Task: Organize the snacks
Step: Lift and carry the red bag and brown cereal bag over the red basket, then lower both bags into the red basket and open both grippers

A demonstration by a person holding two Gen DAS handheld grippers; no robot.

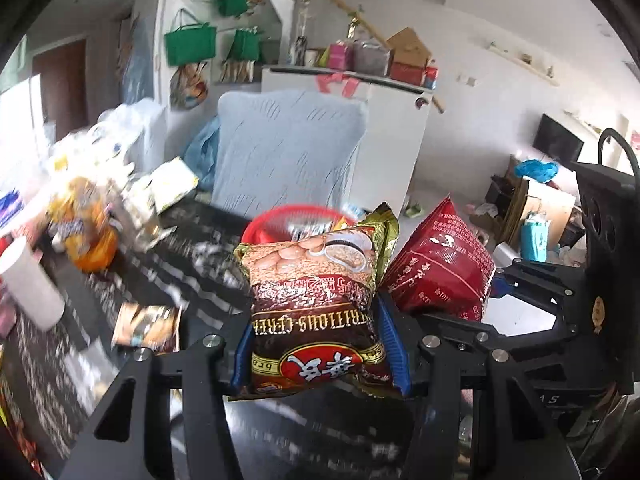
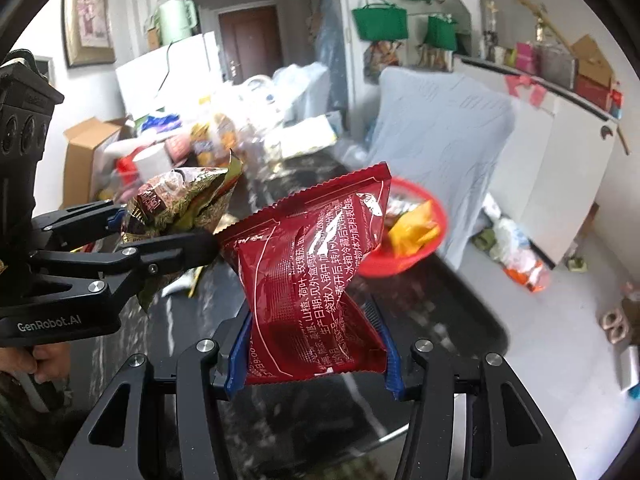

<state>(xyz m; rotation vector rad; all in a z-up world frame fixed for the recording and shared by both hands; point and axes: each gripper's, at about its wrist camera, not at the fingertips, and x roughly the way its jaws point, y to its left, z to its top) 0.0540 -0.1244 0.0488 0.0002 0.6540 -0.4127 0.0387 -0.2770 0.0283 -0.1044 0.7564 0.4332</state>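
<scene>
My left gripper is shut on a brown and gold cereal packet, held upright above the dark table. In the right wrist view the same packet shows at the left in the left gripper. My right gripper is shut on a red packet with white print, also lifted; from the left wrist view that red packet hangs just right of the cereal packet, in the right gripper. A red basket holding yellow and other packets sits on the table behind both; its rim shows behind the cereal packet.
The dark marbled table carries a small snack packet, a white cup, an orange bag and a clutter of bags at its far left. A chair with a pale blue cover stands behind the table, a white cabinet beyond it.
</scene>
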